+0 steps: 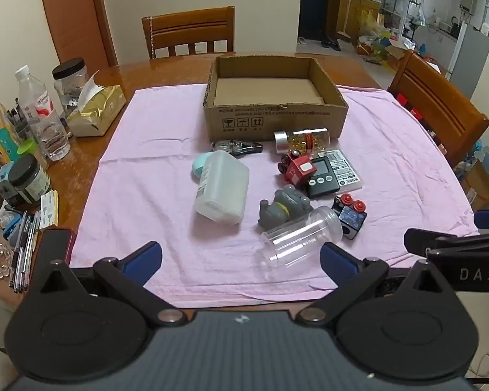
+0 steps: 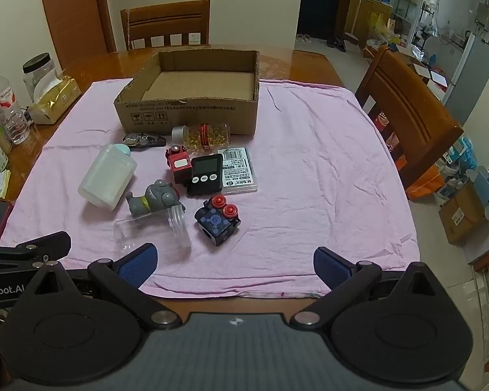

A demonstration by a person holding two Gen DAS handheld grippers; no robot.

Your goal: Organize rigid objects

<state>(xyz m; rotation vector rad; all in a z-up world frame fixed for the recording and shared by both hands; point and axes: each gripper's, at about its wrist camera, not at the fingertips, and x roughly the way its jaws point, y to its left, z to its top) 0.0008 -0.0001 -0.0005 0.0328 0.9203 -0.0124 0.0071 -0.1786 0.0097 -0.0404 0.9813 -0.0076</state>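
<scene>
Both claws, left claw (image 1: 241, 260) and right claw (image 2: 234, 265), hang released at lower frame; the clear jar (image 1: 299, 239), lying mid-frame on the desk's pink cloth (image 1: 146, 163), looks light, stiff and slippery, best gripped across its ribbed neck.

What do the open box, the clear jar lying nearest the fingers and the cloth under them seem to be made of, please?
The box looks like plain brown corrugated cardboard, matte, with fluted cut edges and printed handling marks. The clear jar seems to be glossy transparent plastic, possibly glass, with ribbed threads at its mouth. The pink cloth looks like soft, wrinkled, towel-like fabric.
</scene>
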